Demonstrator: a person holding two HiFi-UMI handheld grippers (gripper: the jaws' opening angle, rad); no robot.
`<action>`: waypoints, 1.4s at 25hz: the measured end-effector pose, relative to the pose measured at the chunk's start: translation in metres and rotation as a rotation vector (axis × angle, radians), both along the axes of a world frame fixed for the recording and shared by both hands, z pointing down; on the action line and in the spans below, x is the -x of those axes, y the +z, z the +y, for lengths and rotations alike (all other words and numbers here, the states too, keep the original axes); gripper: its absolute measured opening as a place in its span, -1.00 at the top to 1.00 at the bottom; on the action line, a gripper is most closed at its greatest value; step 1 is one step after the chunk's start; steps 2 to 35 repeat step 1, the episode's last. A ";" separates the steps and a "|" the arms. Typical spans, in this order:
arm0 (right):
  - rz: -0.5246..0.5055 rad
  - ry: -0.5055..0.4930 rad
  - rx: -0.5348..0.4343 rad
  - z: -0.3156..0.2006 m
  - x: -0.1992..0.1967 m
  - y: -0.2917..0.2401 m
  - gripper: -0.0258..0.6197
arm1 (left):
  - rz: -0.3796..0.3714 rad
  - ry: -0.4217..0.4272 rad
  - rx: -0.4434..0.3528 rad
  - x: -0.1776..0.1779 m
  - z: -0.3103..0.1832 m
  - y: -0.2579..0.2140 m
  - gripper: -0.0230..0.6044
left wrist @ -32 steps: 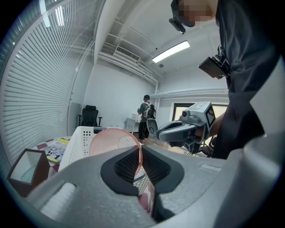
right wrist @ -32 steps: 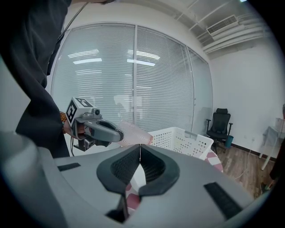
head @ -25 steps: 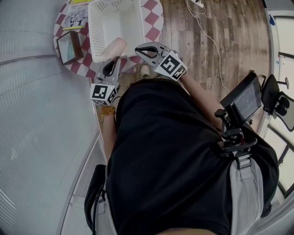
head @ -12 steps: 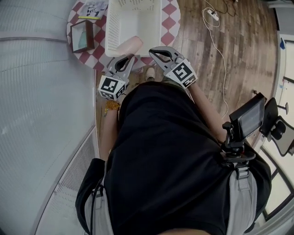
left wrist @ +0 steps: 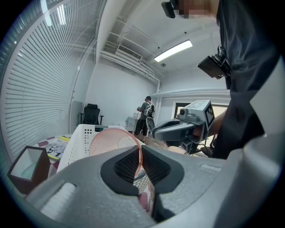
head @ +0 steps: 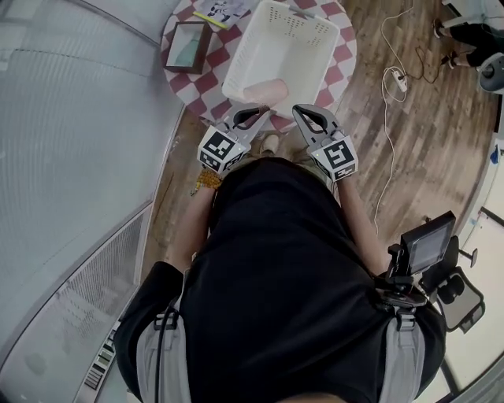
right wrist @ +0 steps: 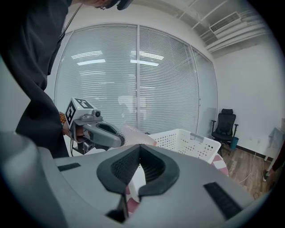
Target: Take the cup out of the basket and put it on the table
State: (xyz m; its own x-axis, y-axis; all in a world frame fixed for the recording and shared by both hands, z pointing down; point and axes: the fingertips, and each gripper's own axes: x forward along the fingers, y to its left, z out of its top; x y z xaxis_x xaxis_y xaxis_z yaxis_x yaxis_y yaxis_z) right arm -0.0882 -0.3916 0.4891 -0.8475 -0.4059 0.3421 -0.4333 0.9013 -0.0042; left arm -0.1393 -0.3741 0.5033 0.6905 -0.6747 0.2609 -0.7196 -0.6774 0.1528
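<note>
View swung, hands barely shifted: basket (head: pixel 329 33) now top-centre. Left gripper (head: pixel 246 118) pinches the pink cup (head: pixel 264 92) by its rim, mouth facing the jaws, over the basket's near end. Right gripper (head: pixel 304 112) closed, empty, just beside. Bare table (head: pixel 198 86) lies left of the basket.

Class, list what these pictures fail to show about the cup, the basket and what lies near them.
- Whether the cup touches the basket: in the left gripper view, the left claw covers the cup's lower part; in the head view, too small to tell.
- Basket floor beneath the cup: head view, covered by the cup.
- Leaflet print: head view, too small.
</note>
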 end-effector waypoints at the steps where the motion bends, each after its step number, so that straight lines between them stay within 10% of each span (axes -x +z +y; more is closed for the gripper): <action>1: 0.000 -0.004 0.001 0.002 0.002 0.000 0.88 | 0.000 -0.002 0.003 0.001 0.002 0.001 0.86; 35: 0.000 -0.004 0.001 0.002 0.002 0.000 0.88 | 0.000 -0.002 0.003 0.001 0.002 0.001 0.86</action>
